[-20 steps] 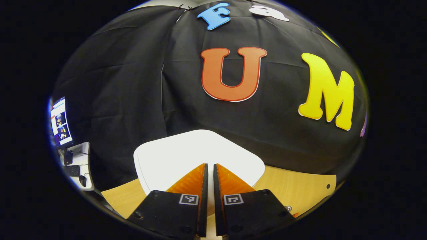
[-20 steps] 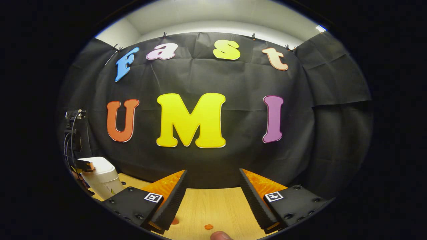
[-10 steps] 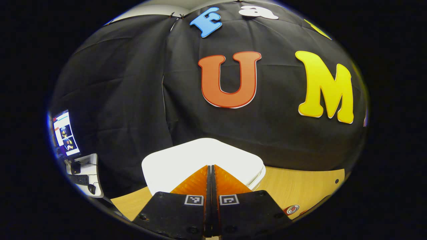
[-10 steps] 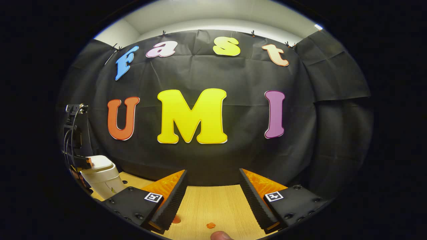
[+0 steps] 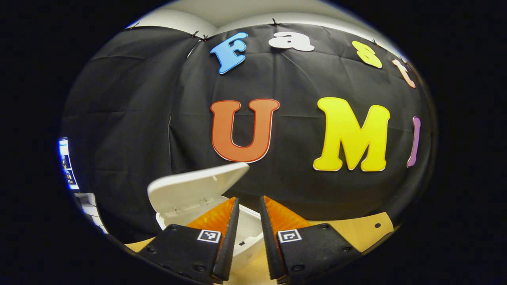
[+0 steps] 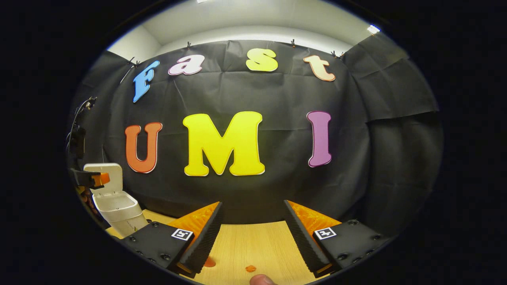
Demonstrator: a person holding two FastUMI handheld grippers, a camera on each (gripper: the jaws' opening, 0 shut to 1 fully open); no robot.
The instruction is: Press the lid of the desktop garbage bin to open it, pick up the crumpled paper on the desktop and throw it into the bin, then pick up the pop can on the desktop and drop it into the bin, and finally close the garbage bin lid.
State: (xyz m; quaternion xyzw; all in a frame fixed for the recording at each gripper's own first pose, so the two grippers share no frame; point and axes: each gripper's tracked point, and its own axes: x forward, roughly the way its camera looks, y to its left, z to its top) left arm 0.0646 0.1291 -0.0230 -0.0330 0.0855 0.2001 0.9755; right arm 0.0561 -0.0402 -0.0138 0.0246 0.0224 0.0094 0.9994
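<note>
Backdrop: black cloth wall [image 6: 253, 190] hangs behind the whole desk, and a pale ceiling strip shows above it in the right gripper view.
Desk: light wooden desktop [image 6: 253, 245] runs back to the cloth; its far edge meets the wall with no gap that I can see.
Bin: white desktop garbage bin [image 5: 247, 233] stands at the left end of the desk, close to the wall; in the right gripper view it sits far left [image 6: 119, 211].
Lid: bin lid [image 5: 196, 186] is raised and tilted back on its hinge, so the mouth is uncovered; from the right gripper view it stands almost upright [image 6: 107, 178].
Left gripper: left gripper [image 5: 248, 208] hovers just in front of the bin's mouth, fingers a small way apart with nothing between them; its tip also shows beside the lid [image 6: 93, 179].
Right gripper: right gripper [image 6: 252, 211] is spread wide and empty, low over the middle of the desk.
Room to move: bare wood lies between the right gripper's fingers and on toward the wall; two small orange specks [image 6: 248, 268] lie near the front edge.
Side: lit screen [image 5: 65, 164] glows at the far left edge.
Paper and can: I cannot tell where they are.
</note>
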